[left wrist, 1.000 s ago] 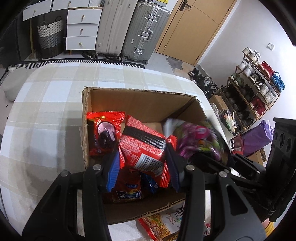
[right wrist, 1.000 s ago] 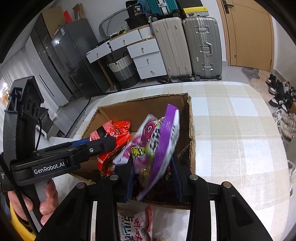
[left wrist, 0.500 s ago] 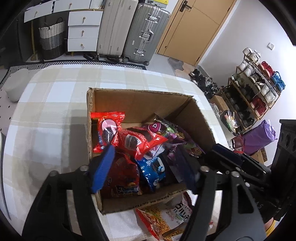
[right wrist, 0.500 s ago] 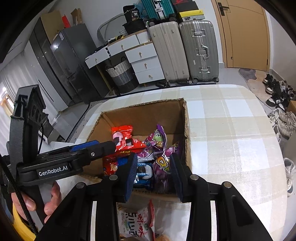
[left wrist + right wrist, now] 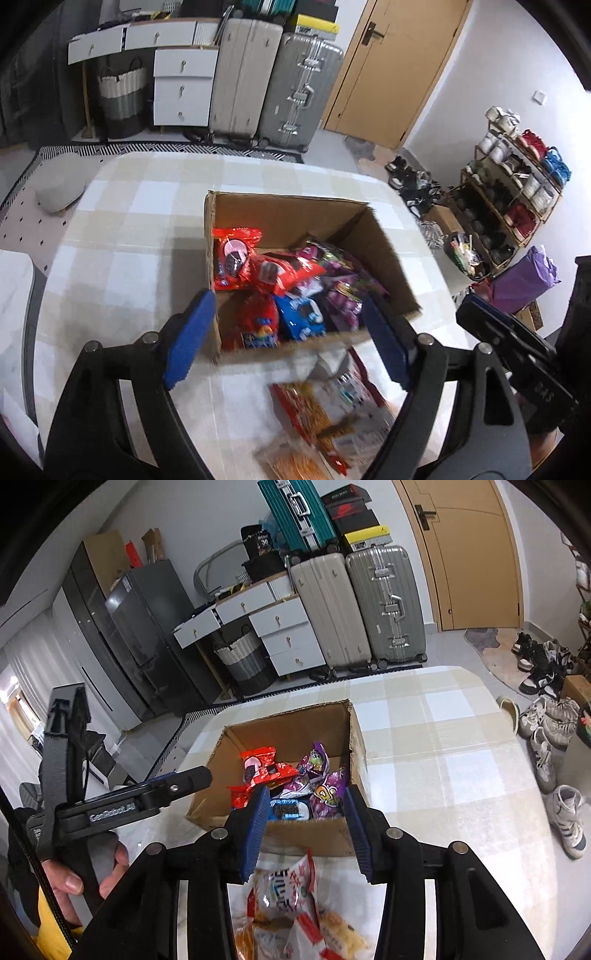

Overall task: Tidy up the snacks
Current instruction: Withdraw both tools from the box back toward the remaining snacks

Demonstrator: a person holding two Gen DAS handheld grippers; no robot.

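l tool (image 5: 284, 332) wide, empty | r tool (image 5: 304, 825) same | box (image 5: 391, 266) upright

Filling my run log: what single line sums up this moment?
left claw: open, empty | right claw: open, empty | cardboard box: holds snack packs | loose snack bags: on table, outside box

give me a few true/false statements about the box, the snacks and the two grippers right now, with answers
1. The cardboard box holds several snack bags. True.
2. The left gripper is shut on a red bag. False: it is open and holds nothing.
3. Snack packets lie on the table outside the box. True.
4. The right gripper grips a purple bag. False: it is open and empty; the purple bag lies in the box.
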